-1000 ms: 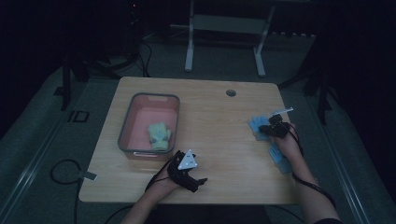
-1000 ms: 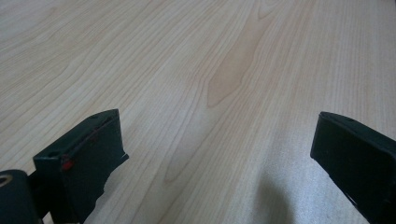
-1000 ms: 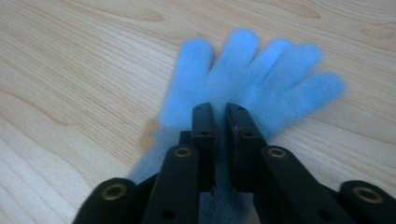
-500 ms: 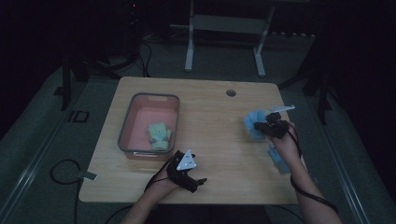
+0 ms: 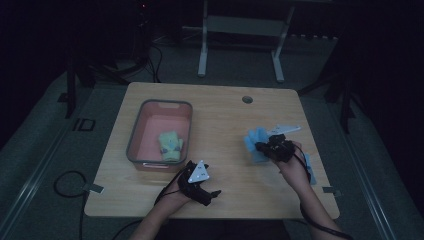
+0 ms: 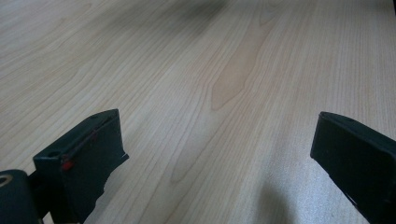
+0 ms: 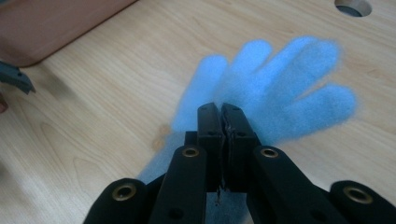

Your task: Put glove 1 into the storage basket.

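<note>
**Tongs: left idle, right carrying a blue glove toward the tray**

The left gripper [image 5: 215,193] rests near the table's [image 5: 225,120] front edge, jaws apart over bare wood. Farther left and ahead sits the pink tray [image 5: 184,131] (a green-yellow glove [image 5: 170,145] inside). The right gripper [image 7: 222,116] is clamped on the blue glove [image 7: 280,88], fingers fanned away from it; the tray lies to its left. The right gripper view shows the pinch itself; the high view gives the gap to the tray

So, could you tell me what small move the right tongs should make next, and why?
Probably carry the blue glove leftward toward the pink bin. The right tongs are shut on the glove, lifted over the table, and a yellow-green glove lies in the bin. The left tongs are open and hold nothing.
</note>
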Demonstrator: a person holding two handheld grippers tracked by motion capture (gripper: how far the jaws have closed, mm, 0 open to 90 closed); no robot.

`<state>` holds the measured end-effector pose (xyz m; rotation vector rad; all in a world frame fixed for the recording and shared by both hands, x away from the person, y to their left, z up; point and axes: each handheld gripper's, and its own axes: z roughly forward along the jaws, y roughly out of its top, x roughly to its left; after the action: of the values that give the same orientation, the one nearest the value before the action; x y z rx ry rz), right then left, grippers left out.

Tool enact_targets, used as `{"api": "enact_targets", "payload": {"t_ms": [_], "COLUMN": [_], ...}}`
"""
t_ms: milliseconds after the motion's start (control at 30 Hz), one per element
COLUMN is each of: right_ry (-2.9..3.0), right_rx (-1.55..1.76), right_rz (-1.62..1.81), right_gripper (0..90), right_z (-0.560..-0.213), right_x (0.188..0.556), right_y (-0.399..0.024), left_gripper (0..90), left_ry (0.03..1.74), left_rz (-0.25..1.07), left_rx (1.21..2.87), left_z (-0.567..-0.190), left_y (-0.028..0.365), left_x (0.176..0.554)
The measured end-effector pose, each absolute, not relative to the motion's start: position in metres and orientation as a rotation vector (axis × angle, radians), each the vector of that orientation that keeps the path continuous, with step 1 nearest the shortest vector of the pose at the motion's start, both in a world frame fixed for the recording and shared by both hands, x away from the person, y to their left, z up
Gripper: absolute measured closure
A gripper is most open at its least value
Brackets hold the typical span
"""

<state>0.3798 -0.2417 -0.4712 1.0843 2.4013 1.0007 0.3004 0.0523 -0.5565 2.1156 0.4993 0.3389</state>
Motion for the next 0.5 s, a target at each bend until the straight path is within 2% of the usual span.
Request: {"api": "enact_targets", "payload": {"t_ms": [500], "right_ry": [2.467], "right_rx": [1.098], "right_rz": [0.994], "right_gripper": [87.1], "right_z": [-0.501], "right_x": [0.362], "right_y": [-0.207], "left_gripper": [2.5], "left_ry": [0.488], "left_rz": [0.341], "left_rx": [2.118], "left_z": [-0.557], "left_y": [0.052], "left_x": [0.300]}}
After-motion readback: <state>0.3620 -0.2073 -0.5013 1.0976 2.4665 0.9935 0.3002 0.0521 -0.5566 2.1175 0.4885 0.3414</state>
